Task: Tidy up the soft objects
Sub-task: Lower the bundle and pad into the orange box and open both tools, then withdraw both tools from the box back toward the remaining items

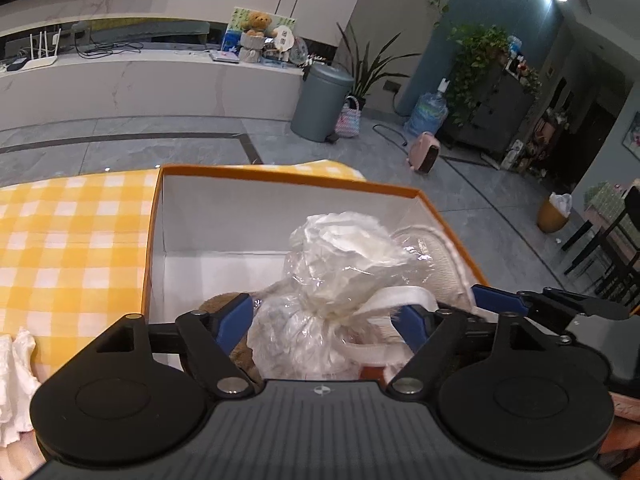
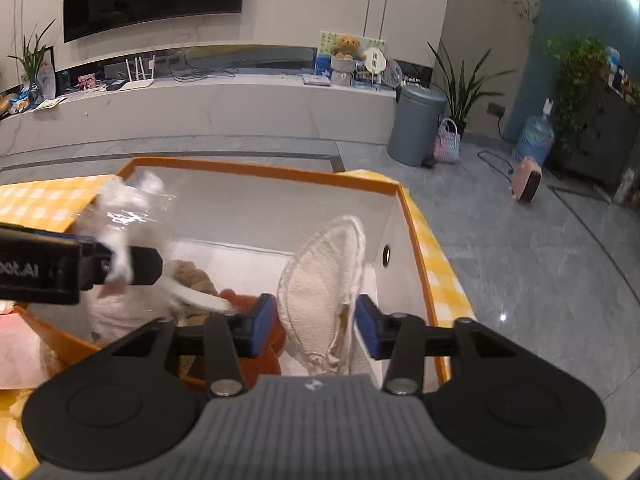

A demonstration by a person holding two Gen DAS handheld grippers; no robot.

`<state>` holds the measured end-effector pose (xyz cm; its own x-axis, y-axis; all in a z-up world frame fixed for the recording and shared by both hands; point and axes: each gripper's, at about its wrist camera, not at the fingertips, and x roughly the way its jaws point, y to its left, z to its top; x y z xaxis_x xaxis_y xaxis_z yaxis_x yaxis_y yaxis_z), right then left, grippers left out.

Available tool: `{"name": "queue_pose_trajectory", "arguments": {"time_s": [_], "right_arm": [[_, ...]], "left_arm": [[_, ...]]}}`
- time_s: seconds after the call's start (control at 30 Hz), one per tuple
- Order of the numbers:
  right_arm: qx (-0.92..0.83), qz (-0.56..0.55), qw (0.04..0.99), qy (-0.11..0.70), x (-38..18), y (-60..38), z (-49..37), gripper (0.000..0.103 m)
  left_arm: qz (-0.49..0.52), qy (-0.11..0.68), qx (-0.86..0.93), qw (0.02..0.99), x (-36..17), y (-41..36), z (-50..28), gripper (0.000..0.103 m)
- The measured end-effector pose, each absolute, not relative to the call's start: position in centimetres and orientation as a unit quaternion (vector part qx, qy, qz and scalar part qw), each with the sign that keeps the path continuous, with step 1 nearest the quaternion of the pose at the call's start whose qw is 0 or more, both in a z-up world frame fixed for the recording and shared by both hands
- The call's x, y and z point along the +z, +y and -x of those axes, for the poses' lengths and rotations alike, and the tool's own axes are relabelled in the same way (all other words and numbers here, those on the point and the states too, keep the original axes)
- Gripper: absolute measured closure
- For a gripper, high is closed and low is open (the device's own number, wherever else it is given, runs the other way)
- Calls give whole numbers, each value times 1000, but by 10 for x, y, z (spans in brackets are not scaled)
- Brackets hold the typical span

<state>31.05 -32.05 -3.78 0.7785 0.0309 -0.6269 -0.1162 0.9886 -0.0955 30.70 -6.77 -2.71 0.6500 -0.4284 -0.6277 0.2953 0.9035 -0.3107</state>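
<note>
An orange box [image 1: 280, 172] with a white inside stands on a yellow checked cloth [image 1: 60, 240]. A clear plastic bag [image 1: 340, 264] stuffed with white material and tied with a white strap stands in the box's near end. My left gripper [image 1: 325, 324] is open, its blue pads either side of the bag's lower part. A cream slipper [image 2: 324, 276] leans on end against the box's right wall [image 2: 400, 248]. My right gripper [image 2: 315, 322] is open around the slipper's lower half. A brown soft thing [image 2: 192, 276] and a red one [image 2: 260, 360] lie lower in the box.
A crumpled white cloth [image 1: 16, 380] lies on the checked cloth at the left. The table's far and right edges drop to a grey tiled floor with a grey bin [image 2: 416, 128], a pink heater [image 2: 528, 180] and a water bottle [image 2: 534, 136].
</note>
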Motion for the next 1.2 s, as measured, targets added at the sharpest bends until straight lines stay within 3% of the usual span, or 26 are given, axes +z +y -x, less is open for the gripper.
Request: {"name": "queue_pose_trajectory", "arguments": {"time_s": [0.07, 0.17, 0.67, 1.2], "right_arm": [[36, 70, 944, 320, -32, -319, -304, 31], [28, 78, 950, 300, -21, -315, -290, 20], [39, 73, 964, 255, 18, -299, -217, 12], [66, -20, 979, 191, 8, -251, -102, 6]], "left_arm": [[87, 355, -201, 909, -18, -67, -301, 5], [82, 339, -199, 916, -6, -66, -293, 0], [109, 302, -218, 922, 31, -49, -246, 0], [39, 165, -157, 973, 40, -1, -117, 0]]}}
